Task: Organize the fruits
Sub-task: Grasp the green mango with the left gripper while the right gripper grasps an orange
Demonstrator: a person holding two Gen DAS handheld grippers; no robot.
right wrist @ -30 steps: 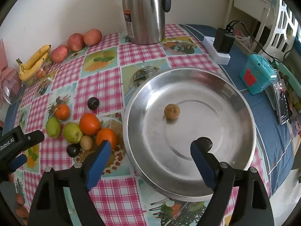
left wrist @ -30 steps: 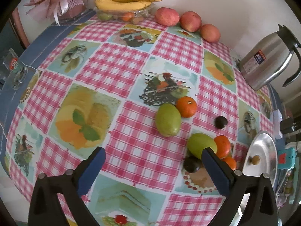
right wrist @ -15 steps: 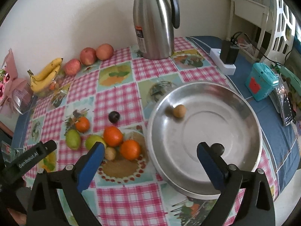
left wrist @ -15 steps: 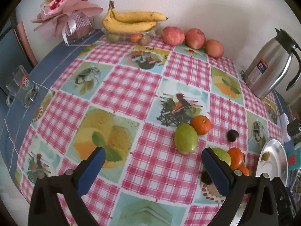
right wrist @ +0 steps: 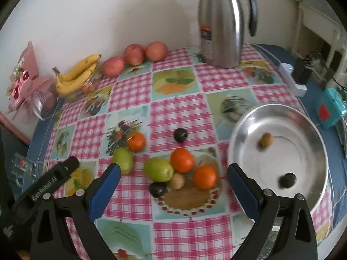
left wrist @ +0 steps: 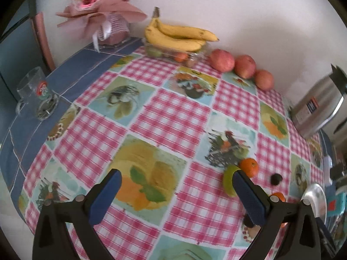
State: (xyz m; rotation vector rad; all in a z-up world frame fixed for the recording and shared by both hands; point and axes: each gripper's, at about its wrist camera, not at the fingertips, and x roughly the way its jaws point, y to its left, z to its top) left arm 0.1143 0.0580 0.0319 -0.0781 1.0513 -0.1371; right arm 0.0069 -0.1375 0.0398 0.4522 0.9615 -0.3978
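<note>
A round steel tray (right wrist: 312,201) at the right holds a small brown fruit (right wrist: 266,139) and a dark plum (right wrist: 287,180). Left of it lies a loose cluster on the checked cloth: three oranges (right wrist: 181,160), two green fruits (right wrist: 158,169), a brown fruit (right wrist: 177,181) and two dark plums (right wrist: 157,189). My right gripper (right wrist: 173,191) hangs open above the cluster's near side, nothing between its fingers. My left gripper (left wrist: 176,196) is open and empty over bare cloth, with a green fruit (left wrist: 229,182) and an orange (left wrist: 249,167) beside its right finger.
Bananas (left wrist: 180,35) on a clear box and three red apples (left wrist: 222,60) line the wall. A steel jug (right wrist: 221,25) stands at the back right. A bouquet (left wrist: 102,6) and a glass mug (left wrist: 38,94) sit at the left; a teal box (right wrist: 329,110) and power strip (right wrist: 292,79) at the right.
Both grippers drew back and rose, so more of the table shows. The right gripper came off the tray toward the fruit cluster, leaving the dark plum lying in the tray.
</note>
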